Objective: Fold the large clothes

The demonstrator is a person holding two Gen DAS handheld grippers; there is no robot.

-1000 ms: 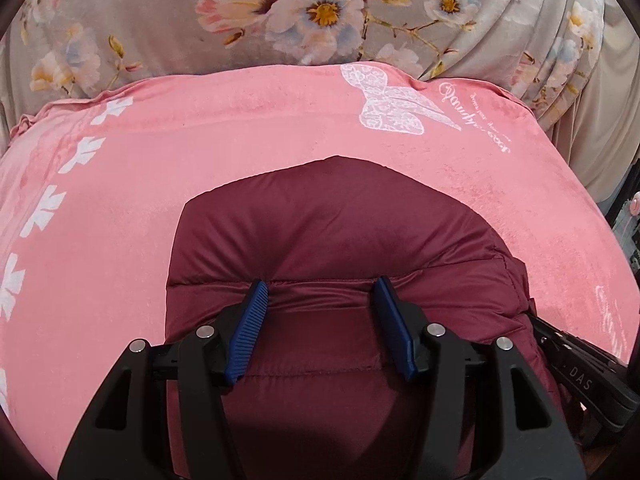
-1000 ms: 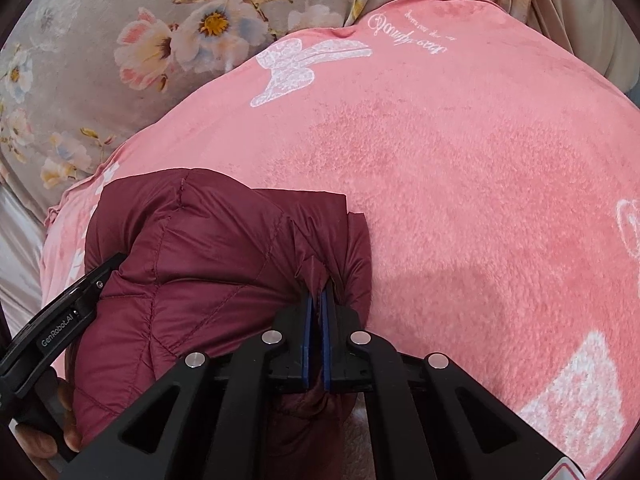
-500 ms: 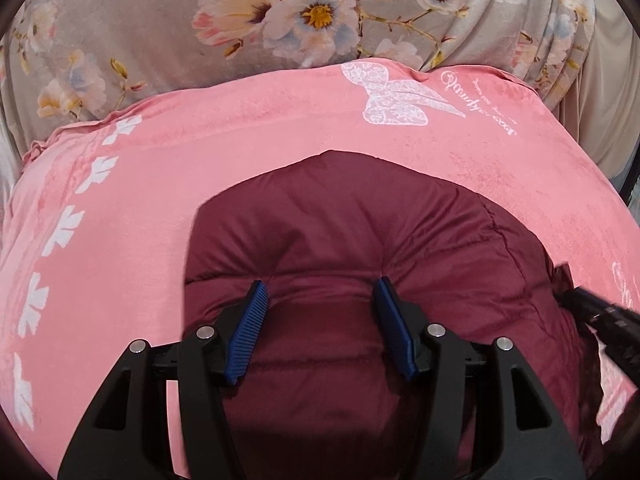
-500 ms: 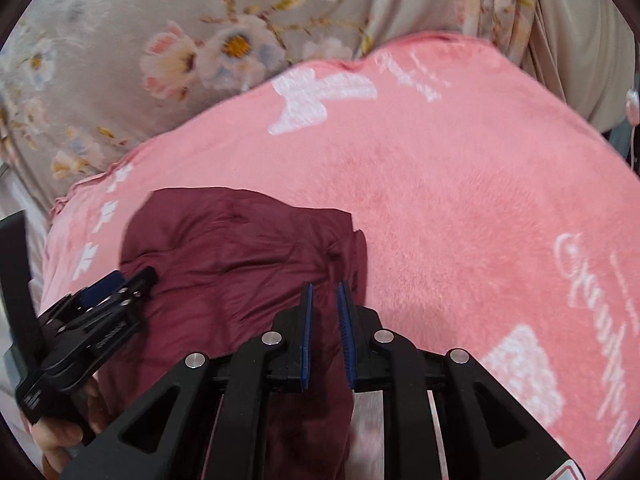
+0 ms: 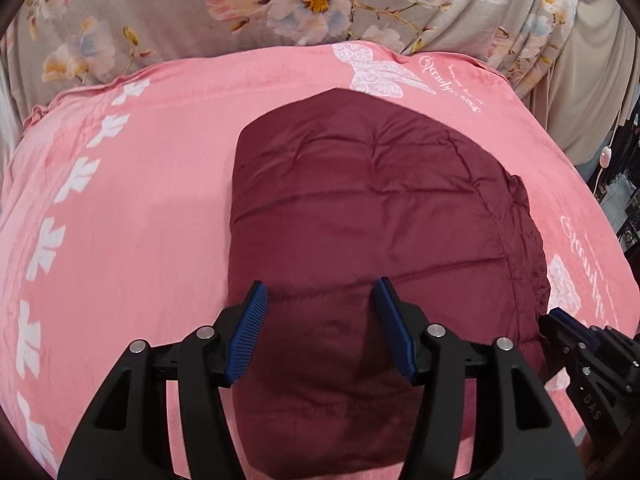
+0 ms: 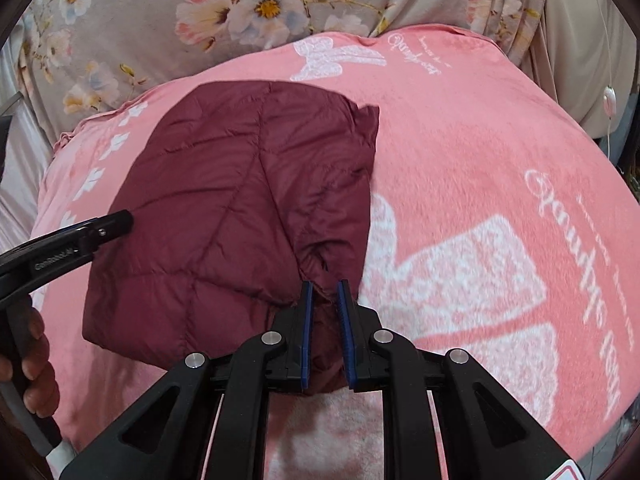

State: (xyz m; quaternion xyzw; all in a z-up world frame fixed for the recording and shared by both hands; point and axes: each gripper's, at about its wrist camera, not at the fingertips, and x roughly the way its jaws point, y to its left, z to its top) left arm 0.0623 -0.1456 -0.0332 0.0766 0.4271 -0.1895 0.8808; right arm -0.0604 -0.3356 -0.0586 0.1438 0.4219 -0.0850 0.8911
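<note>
A dark red quilted jacket [image 5: 360, 220] lies folded in a compact bundle on a pink blanket [image 5: 140, 220]. My left gripper [image 5: 320, 284] hovers open over the jacket's near end, its blue pads well apart and gripping nothing. In the right wrist view the jacket [image 6: 224, 220] sits left of centre. My right gripper [image 6: 323, 284] has its jaws a narrow gap apart at the jacket's near right corner. A fold of red fabric lies between the pads, which do not press on it. The left gripper's tip [image 6: 100, 232] shows at the jacket's left side, held by a hand [image 6: 36, 352].
The pink blanket [image 6: 480, 160] with white butterfly prints covers the bed. A grey floral sheet [image 5: 280, 0] rises behind it. Beige fabric and a white corded switch [image 6: 609, 98] hang at the far right. The right gripper's body [image 5: 580, 344] shows at the left view's lower right.
Both grippers have drawn back from the jacket, so more of it shows. The right jaws, shut on a fold a second ago, have parted slightly. The jacket now rests flat.
</note>
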